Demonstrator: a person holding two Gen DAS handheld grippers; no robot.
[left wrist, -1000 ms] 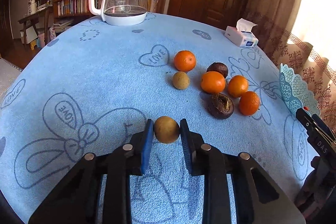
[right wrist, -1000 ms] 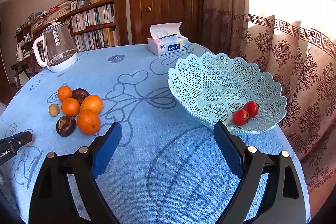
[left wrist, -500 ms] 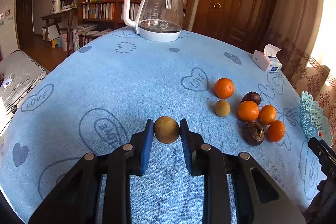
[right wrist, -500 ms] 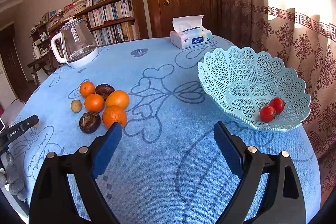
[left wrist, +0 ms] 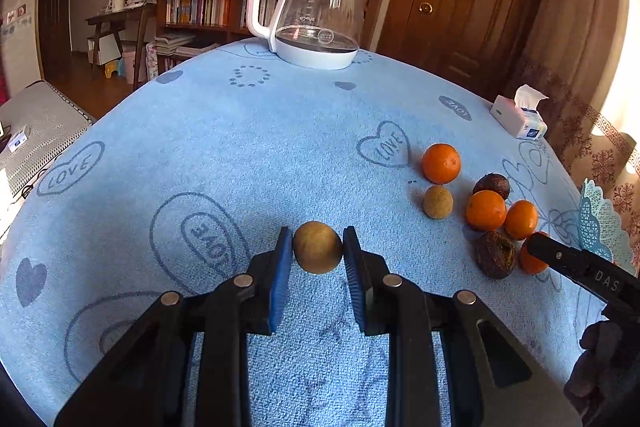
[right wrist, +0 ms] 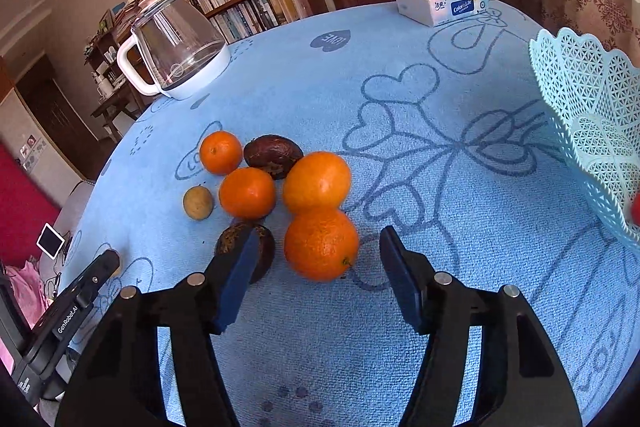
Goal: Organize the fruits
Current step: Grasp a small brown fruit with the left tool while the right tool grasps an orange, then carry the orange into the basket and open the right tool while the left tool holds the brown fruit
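The left gripper clamps a round tan fruit above the blue cloth bench. The right gripper, jaws closing, straddles the nearest orange; centre it before squeezing.

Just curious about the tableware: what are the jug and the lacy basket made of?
The jug looks like clear glass, since the shelves show through, with a glossy white plastic handle and base. The basket seems moulded pale-blue plastic, with a pierced lattice and scalloped rim.
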